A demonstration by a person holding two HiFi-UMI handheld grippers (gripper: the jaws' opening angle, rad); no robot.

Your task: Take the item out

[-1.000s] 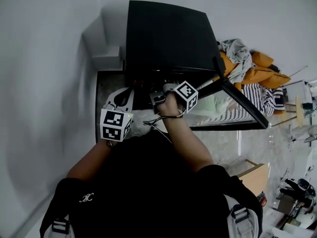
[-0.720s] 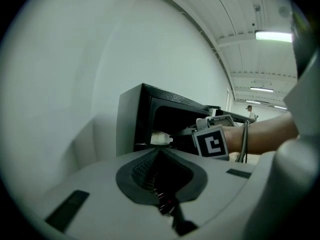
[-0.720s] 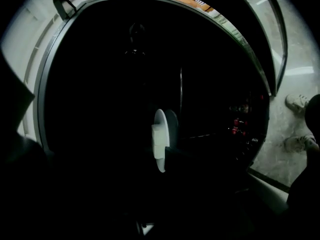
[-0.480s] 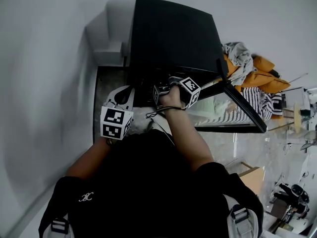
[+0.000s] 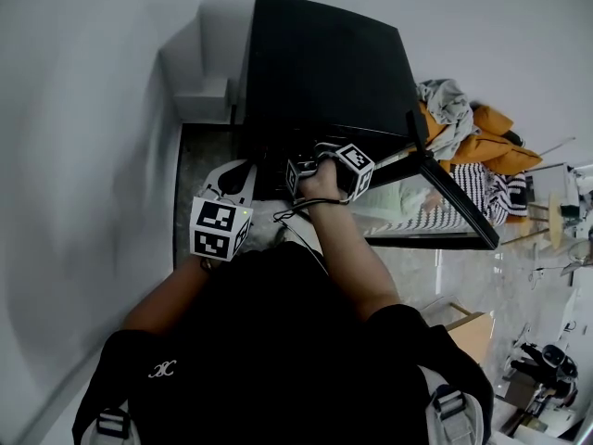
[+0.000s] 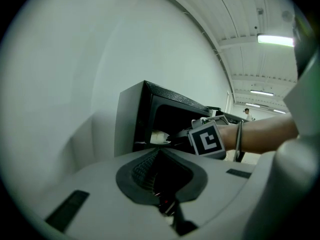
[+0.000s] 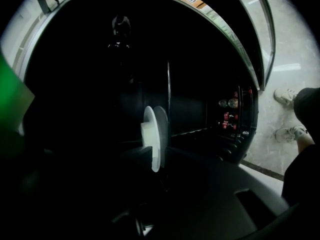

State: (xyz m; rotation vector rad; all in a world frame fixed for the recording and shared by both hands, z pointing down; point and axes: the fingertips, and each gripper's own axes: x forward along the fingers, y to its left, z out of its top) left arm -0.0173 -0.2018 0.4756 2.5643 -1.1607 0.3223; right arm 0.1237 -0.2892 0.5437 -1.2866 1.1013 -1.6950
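A black oven (image 5: pixel 315 63) stands against the wall with its glass door (image 5: pixel 445 202) hanging open. My right gripper (image 5: pixel 310 158) reaches into the dark cavity. In the right gripper view a white dish (image 7: pixel 156 139) stands edge-on between the dark jaws, and my right gripper (image 7: pixel 157 159) is shut on its rim. The left gripper view shows the same dish (image 6: pixel 159 136) inside the oven (image 6: pixel 132 119), with the right gripper (image 6: pixel 172 135) at it. My left gripper (image 5: pixel 238 171) hangs outside the oven's left front corner, shut and holding nothing.
A heap of orange and striped clothing (image 5: pixel 473 128) lies right of the oven. A cardboard box (image 5: pixel 474 330) sits on the floor at lower right. The wall runs close along the left, with a grey ledge (image 5: pixel 202 98). Red-lit controls (image 7: pixel 230 116) line the oven's right side.
A second ago my right gripper was at the oven's mouth; it has since pushed deeper into the cavity. The left gripper has barely moved.
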